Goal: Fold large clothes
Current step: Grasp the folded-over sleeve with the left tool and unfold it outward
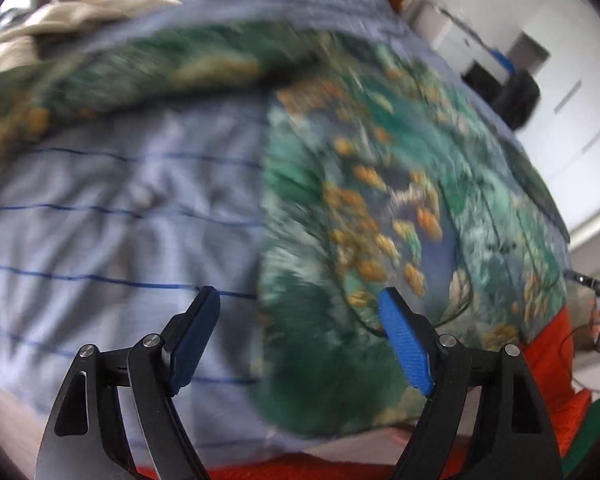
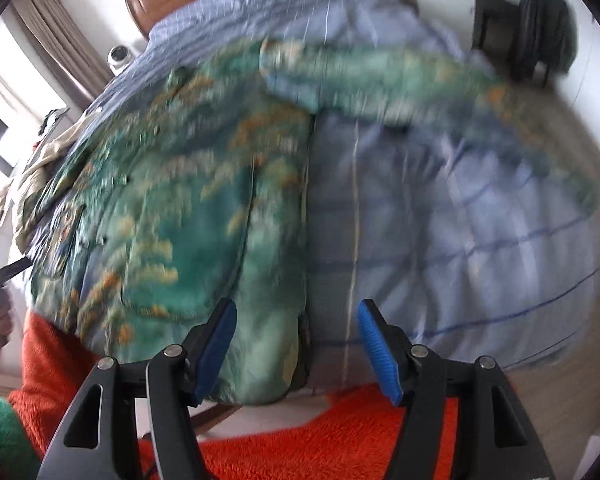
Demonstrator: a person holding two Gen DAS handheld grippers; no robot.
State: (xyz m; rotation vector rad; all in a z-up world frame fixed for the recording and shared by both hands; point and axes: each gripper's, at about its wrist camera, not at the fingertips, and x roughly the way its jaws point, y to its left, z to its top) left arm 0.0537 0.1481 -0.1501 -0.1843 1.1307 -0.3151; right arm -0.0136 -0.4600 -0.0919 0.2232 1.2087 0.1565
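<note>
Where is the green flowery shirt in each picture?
Left wrist view: the green flowery shirt fills the middle and right, spread on the blue striped bedcover.
Right wrist view: the shirt fills the left and middle, one sleeve stretching toward the upper right.
Shared landmark: the orange rug below the bed edge.

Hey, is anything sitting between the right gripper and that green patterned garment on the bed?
Nothing visible does. The open right gripper hangs just over the green garment at its near edge, with only the striped bedsheet beside it.
</note>
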